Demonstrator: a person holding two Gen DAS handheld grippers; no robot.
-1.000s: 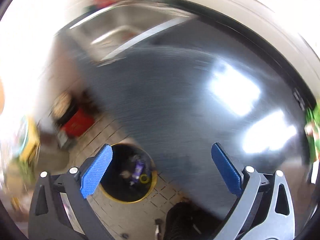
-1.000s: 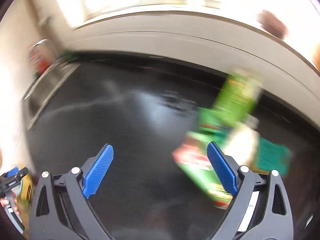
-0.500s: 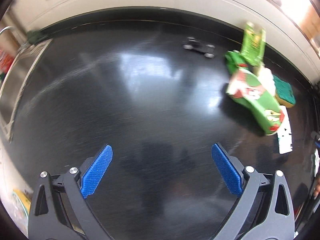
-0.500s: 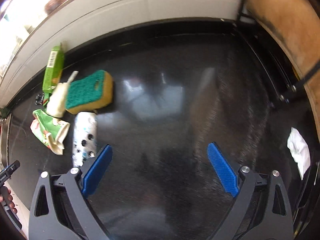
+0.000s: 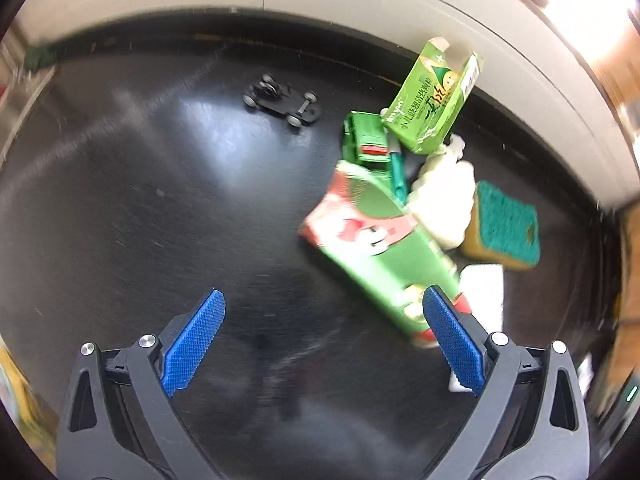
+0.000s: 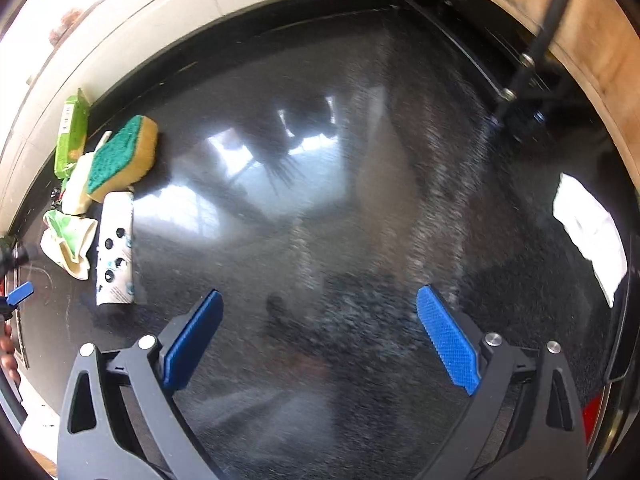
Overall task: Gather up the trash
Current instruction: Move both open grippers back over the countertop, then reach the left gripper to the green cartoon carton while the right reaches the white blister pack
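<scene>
- Left wrist view: your left hand-held gripper [image 5: 323, 338] hangs wide apart and empty over the black counter [image 5: 140, 220].
- At upper centre a small black wheeled chassis [image 5: 282, 102] stands alone on the counter, well apart from the trash.
- To its right the pile begins: a green toy truck [image 5: 366, 140], then a red-and-green snack bag [image 5: 380, 248] whose near end lies just beside your right blue pad [image 5: 450, 342].
- A green carton [image 5: 434, 100] tilts against the back edge, above a white crumpled wrapper [image 5: 444, 200].
- Farthest right is a green-topped sponge [image 5: 504, 226].
- Right wrist view: your right hand-held gripper [image 6: 318, 338] is also spread and holds nothing; a white polka-dot packet [image 6: 114, 248] lies at left, a white cloth [image 6: 590, 228] far right.
</scene>
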